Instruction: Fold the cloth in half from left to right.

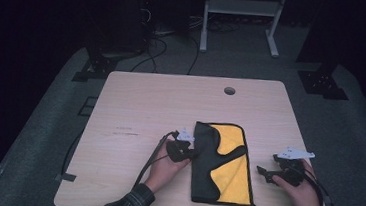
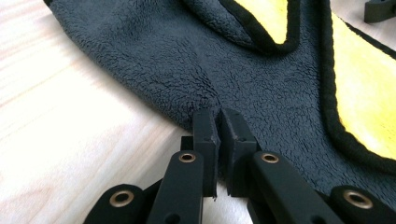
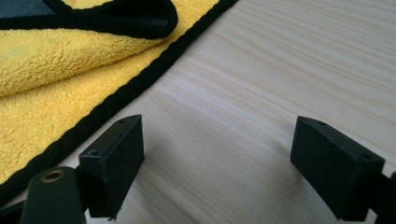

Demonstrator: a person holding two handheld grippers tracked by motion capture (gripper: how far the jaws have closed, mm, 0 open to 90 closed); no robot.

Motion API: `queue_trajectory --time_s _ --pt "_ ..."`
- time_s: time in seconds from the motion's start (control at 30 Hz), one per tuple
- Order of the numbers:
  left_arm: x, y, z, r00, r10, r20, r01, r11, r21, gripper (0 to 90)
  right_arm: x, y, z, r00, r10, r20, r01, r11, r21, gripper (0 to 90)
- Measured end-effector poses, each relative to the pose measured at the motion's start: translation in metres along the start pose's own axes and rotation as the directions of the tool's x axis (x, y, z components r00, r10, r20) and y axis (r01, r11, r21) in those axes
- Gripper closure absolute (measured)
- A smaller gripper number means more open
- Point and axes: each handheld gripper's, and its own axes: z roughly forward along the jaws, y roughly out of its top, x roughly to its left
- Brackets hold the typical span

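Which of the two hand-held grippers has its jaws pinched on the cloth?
The left hand-held gripper, shut on the cloth's dark grey edge. The right hand-held gripper stands open over bare table beside it.

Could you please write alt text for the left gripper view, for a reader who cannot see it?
The left gripper is shut on the folded edge of a dark grey fleece cloth with black trim, whose yellow side shows at the right. The cloth lies on a pale wooden table.

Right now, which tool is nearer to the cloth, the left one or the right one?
Left. The left tool is shut on the dark edge of the cloth. The right tool is open over bare table, just beside the cloth's yellow side, not touching it.
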Motion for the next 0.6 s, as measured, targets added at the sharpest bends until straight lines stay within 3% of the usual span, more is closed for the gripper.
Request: queue_trajectory --time_s 0.27,0.6 --pt "0.012 -0.009 -0.012 0.9991 -0.024 0.034 0.024 0.9997 0.007 85.3 0.0 0.0 0.0 1.0 0.0 0.0 0.0 1.0 0.0 16.2" --pt "0.034 -0.022 -0.034 0.9994 -0.034 0.01 0.034 0.9994 0.009 84.9 0.0 0.0 0.0 1.0 0.0 0.0 0.0 1.0 0.0 16.2"
